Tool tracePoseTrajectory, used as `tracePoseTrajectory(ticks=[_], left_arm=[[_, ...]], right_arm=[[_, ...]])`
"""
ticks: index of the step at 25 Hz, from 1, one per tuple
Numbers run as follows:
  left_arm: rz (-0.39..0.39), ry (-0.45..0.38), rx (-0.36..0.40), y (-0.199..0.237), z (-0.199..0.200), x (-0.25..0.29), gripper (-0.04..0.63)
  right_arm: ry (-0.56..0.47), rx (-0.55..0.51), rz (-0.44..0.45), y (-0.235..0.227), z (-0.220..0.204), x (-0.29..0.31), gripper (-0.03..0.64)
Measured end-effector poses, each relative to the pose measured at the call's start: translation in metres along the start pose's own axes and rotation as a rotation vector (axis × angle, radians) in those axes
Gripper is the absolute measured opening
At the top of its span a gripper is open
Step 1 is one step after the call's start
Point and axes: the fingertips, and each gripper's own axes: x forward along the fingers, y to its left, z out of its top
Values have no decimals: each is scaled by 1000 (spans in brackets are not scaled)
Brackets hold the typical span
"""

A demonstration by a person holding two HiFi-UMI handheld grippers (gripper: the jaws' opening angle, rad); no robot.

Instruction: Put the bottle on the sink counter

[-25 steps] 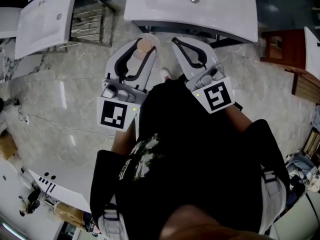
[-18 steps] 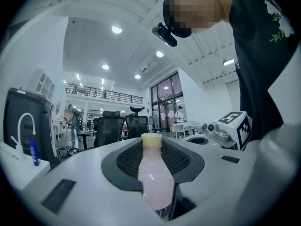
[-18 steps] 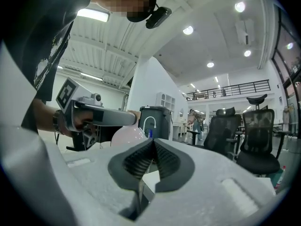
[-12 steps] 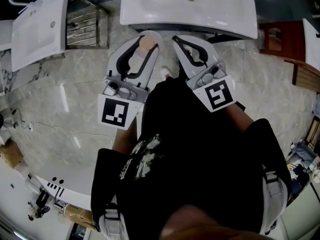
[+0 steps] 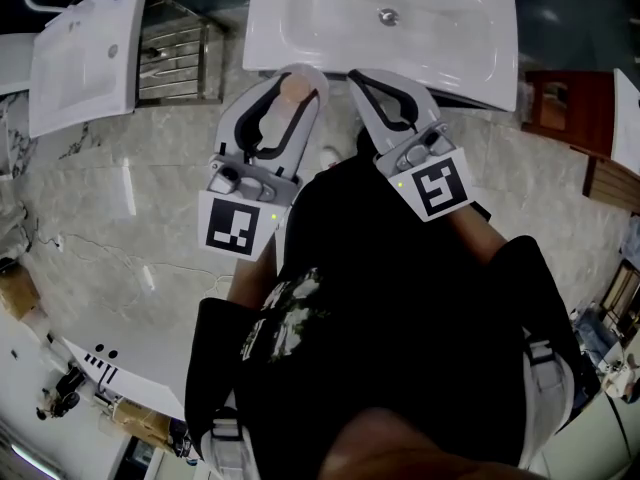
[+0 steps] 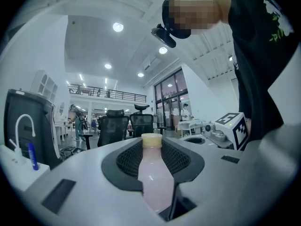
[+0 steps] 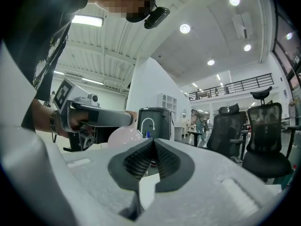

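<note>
While a person (image 5: 400,318) in a black shirt stands on the marble floor (image 5: 120,218) before a white sink tabletop (image 5: 470,38), the left claw (image 5: 295,76) grips a pale pink bottle (image 6: 154,178) with a cream cap, held level at the tabletop's front edge, not resting on it. Beside it, the right claw (image 7: 153,141) is closed, nothing between its jaws.

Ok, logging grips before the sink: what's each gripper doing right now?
Left gripper: closed on the pink bottle.
Right gripper: closed, empty.
</note>
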Motion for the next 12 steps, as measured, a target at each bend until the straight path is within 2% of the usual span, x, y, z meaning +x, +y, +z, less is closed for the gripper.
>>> tracePoseTrajectory(ticks=[6,12], left_arm=[[25,-13,2,16,13,45,135],[16,-17,-3,22,22,95,135]], right_arm=[[-12,-18,32,-48,6,17,-3],[-15,-6,15,-101,3,17,-3]])
